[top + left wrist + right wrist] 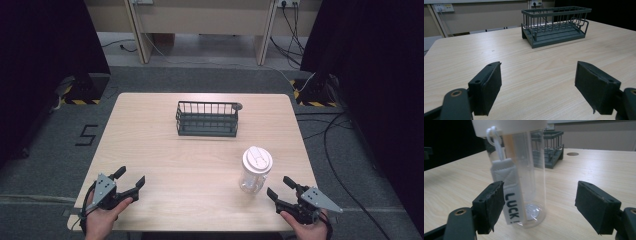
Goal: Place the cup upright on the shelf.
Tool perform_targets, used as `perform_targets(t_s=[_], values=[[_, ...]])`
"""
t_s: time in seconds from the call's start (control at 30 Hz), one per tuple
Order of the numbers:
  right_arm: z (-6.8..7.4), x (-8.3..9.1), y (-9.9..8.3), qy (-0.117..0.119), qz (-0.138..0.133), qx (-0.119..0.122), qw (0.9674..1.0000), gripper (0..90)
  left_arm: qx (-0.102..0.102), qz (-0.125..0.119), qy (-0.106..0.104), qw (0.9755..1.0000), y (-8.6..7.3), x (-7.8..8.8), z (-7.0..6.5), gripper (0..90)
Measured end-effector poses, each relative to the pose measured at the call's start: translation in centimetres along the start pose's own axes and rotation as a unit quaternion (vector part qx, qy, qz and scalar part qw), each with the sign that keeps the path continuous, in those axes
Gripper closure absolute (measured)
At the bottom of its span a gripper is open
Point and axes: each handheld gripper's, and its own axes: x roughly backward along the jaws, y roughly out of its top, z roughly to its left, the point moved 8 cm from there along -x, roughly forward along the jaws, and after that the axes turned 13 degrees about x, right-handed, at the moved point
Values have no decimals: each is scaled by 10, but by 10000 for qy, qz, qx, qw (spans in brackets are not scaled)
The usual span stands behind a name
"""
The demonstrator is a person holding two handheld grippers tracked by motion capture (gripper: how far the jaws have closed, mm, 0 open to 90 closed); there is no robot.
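A clear plastic bottle [254, 171] with a white lid stands upright on the table at the right front. In the right gripper view the bottle [529, 177] carries a white strap reading "LUCK!" and stands just beyond the left jaw. My right gripper [281, 188] is open, a little right of and nearer than the bottle, with nothing held. A dark wire rack [207, 119] sits at the table's middle back, and the left gripper view has the rack [555, 25] farther off. My left gripper [130, 178] is open at the front left corner, over bare wood.
The wooden table [165, 150] has a small round hole [238, 106] by the rack's right end. Black curtains flank both sides. Cables [330, 135] trail over the grey floor at the right. A wall with sockets runs behind.
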Motion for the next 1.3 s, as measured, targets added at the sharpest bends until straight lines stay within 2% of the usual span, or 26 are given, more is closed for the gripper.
perform_targets(t_s=[0.4,0.73,0.8,0.97,1.07,1.13,1.3], values=[[11,-9,16,193,-120,135,9996,184,-19,44,-36,10000,-2,-2,-4,213],[18,-26,18,196,-17,274,9994,151,-1,43,-11,10000,-2,-3,-2,211],[19,-31,18,206,45,360,9991,147,5,40,-8,10000,-2,-3,-2,211],[22,-46,16,220,127,316,9992,141,9,46,-17,10000,-2,-3,-2,215],[23,-53,14,193,168,389,9989,123,0,47,-18,10000,-2,-3,-2,215],[24,-59,11,187,216,534,9982,121,10,37,-22,10000,-2,-3,-2,215],[24,-69,6,156,284,422,9986,106,2,37,-31,10000,-2,-4,-2,217]])
